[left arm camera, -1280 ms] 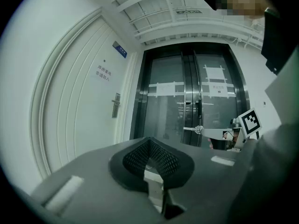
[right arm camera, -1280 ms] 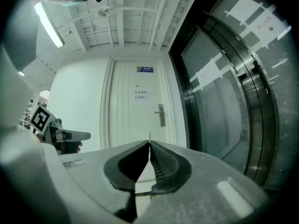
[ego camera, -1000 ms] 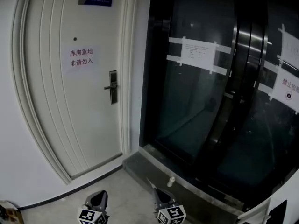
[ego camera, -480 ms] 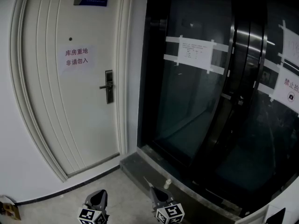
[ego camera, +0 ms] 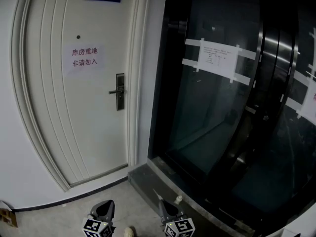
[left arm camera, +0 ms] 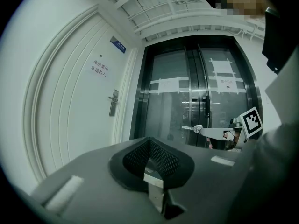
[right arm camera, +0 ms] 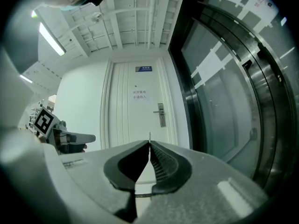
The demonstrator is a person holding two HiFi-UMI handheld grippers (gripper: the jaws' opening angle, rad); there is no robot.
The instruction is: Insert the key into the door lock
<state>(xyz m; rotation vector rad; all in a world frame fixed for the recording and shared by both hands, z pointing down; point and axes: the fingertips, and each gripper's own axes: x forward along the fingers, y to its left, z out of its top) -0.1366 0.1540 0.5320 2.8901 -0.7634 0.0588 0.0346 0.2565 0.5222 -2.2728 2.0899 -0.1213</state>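
The white door (ego camera: 74,112) carries a dark lock plate with a lever handle (ego camera: 120,91), also seen in the left gripper view (left arm camera: 113,102) and straight ahead in the right gripper view (right arm camera: 161,114). My right gripper (ego camera: 167,207) is low in the head view, shut on a small metal key (ego camera: 158,195) that points up toward the door. The key (left arm camera: 191,128) sticks out of the right gripper (left arm camera: 219,133) and shows edge-on as a thin blade (right arm camera: 149,135). My left gripper (ego camera: 103,209) hangs beside it, shut with nothing in it. Both are well short of the door.
Dark glass double doors (ego camera: 222,107) with taped paper notices (ego camera: 217,58) fill the right. A raised stone step (ego camera: 163,186) runs below them, with a small white object (ego camera: 178,199) on it. A shoe tip (ego camera: 129,231) shows at the bottom edge.
The view has drifted a little against the door and glass. A shoe tip has come into the bottom edge. Both grippers keep their pose, and the key stays gripped.
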